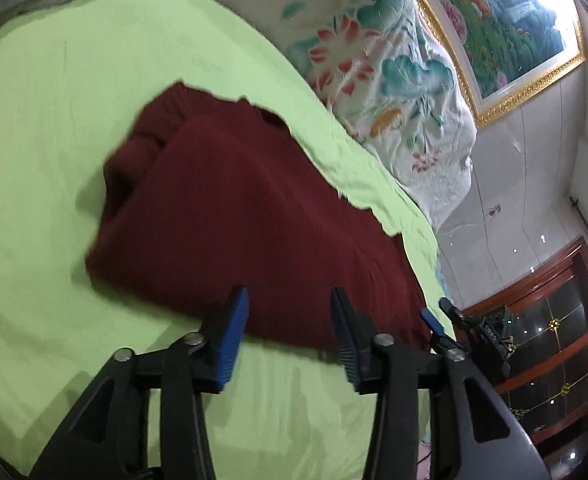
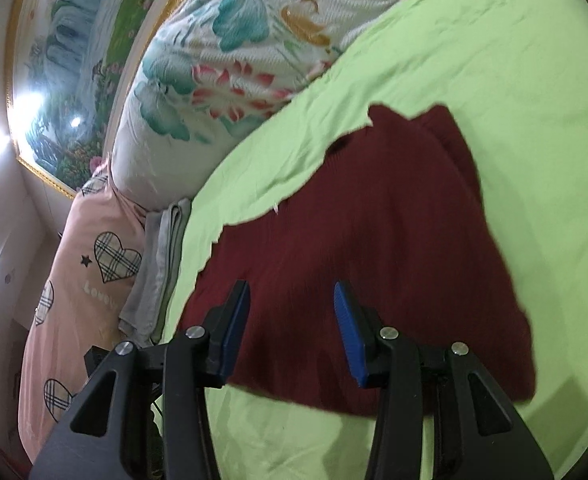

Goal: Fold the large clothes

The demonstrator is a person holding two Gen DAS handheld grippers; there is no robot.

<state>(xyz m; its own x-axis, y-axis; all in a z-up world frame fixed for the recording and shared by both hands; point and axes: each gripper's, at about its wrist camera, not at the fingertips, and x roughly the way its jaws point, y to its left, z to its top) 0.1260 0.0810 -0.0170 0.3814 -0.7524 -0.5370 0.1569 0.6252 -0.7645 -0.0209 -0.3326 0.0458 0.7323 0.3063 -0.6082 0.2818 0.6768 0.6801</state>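
A: Lying on the green bed sheet [image 1: 45, 128] is a dark red knit garment [image 1: 233, 216], partly folded, with a thicker bunched layer along its left side in the left wrist view.

B: And the left hand-held gripper [image 1: 287, 312]?

A: Its blue-padded fingers [image 1: 233, 336] are spread apart with nothing between them, just above the garment's near edge. Whether they touch the cloth I cannot tell.

B: The right hand-held gripper [image 2: 291, 304]?

A: Spread wide too, gripping nothing, over the near part of the same red garment [image 2: 374, 240]. From the left wrist view the other tool's blue tip [image 1: 432, 320] shows at the garment's right corner.

B: What lies around the garment?

A: A ragged flap of the green sheet [image 2: 454, 60] overlaps its far edge. Beyond that sits a white quilt with teal and pink flowers [image 2: 221, 60], and behind it a gold-framed landscape painting [image 1: 506, 20] on the wall.

B: Anything else?

A: A pink pillow with plaid hearts [image 2: 93, 264] and a folded grey cloth [image 2: 161, 248] lie beside the sheet in the right wrist view. A wooden cabinet with glass doors [image 1: 554, 340] stands off the bed in the left one.
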